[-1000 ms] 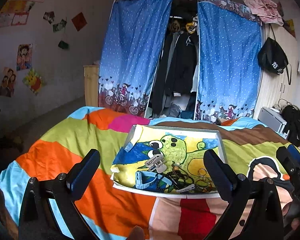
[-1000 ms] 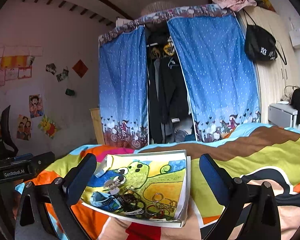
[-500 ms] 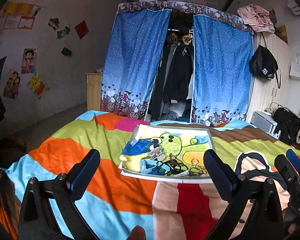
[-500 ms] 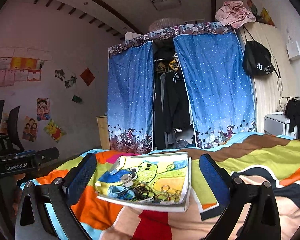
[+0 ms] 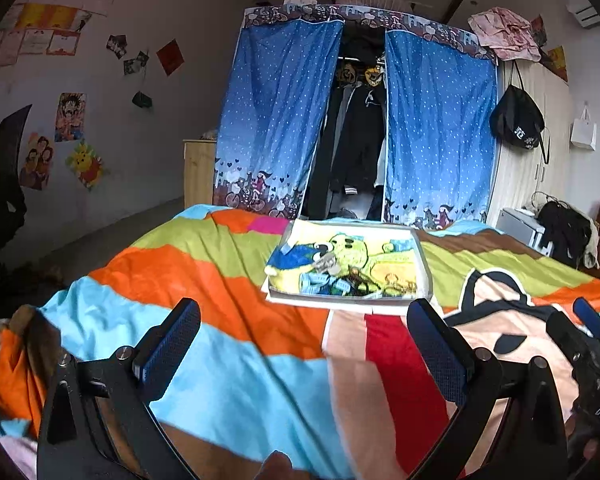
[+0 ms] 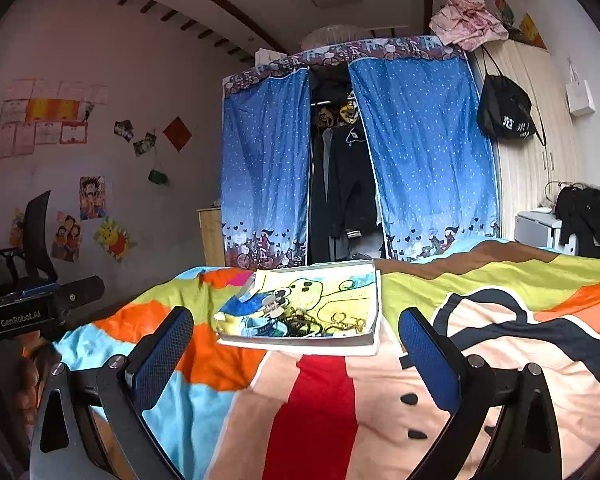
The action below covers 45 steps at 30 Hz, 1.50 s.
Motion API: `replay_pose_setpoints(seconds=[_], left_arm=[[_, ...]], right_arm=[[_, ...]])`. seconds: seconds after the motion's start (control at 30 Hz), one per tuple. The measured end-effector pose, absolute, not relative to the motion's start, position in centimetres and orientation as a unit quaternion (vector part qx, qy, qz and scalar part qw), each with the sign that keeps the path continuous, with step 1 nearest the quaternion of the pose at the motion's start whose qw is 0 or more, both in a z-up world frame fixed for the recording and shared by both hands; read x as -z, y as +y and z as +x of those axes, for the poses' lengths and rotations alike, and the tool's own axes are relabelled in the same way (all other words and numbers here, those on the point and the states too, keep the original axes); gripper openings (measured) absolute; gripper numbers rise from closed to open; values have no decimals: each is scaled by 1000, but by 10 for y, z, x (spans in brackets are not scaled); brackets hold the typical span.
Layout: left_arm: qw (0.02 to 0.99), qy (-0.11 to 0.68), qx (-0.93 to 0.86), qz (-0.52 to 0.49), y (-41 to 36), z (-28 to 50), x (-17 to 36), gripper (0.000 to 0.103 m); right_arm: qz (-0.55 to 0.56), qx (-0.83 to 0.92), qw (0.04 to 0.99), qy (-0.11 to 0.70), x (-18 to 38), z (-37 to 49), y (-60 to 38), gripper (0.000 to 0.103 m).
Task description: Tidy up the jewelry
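**Bedroom quilt, 1 tray, a tangle of small jewelry**

Bright striped quilt [image 5: 228, 280] covers the bed, with a blue curtained wardrobe [image 5: 360, 128] behind it.

Left gripper [image 5: 300, 344] hangs above the quilt with its 2 blue-padded fingers [image 5: 168, 344] spread wide and nothing between them. Right gripper [image 6: 296, 348] is the same: jaws wide apart, empty, low over the bedding. Both point toward the tray [image 6: 300, 342], which lies flat on the quilt, well apart from either tool.

On the tray's cartoon-printed floor sits the jewelry pile [image 5: 356, 278]: a pale claw clip [image 6: 274, 304], dark chains or cords heaped together, and several gold rings [image 6: 340, 318] toward the right. Blur hides finer detail.

These pieces look light, small and hard. Chains are probably limp and snag on neighbours, so lifting 1 may drag others. Rings are likely slick and thin; pinching across the band from above seems safest. The clip offers the bulkiest, stiffest body to grasp. Soft bedding beneath means the tray may tip if pressed at 1 edge.
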State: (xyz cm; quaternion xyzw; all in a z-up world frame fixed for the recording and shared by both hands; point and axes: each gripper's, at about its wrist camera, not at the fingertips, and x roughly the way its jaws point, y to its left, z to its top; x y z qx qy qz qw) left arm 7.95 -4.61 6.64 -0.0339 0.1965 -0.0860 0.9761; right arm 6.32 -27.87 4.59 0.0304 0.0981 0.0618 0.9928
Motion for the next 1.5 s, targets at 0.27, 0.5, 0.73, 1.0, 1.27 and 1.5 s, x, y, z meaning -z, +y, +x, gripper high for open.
replay_pose_setpoints(seconds=[0.27,0.5,0.73,1.0,1.27,1.5], left_arm=[[978,191,74,-31,-31,36,-50,101],[979,190,61,-31,-22,20,-34,101],[979,194,47,-43,-16,15,-20,101],[979,193,44,-41,-15,10,-11,101],[980,190,38,-38,-14,9,-9,101],[980,191,38,-36,-13,10,-7,101]], right_arm=[[36,-54,991,113,-36,36,-267,103],[41,-46,990,128,-21,18,-260,103],[30,-38,990,134,-8,10,-256,103],[9,-35,988,147,-2,15,-247,103],[11,-31,987,155,1,17,-249,103],[9,-30,986,161,1,19,-247,103]])
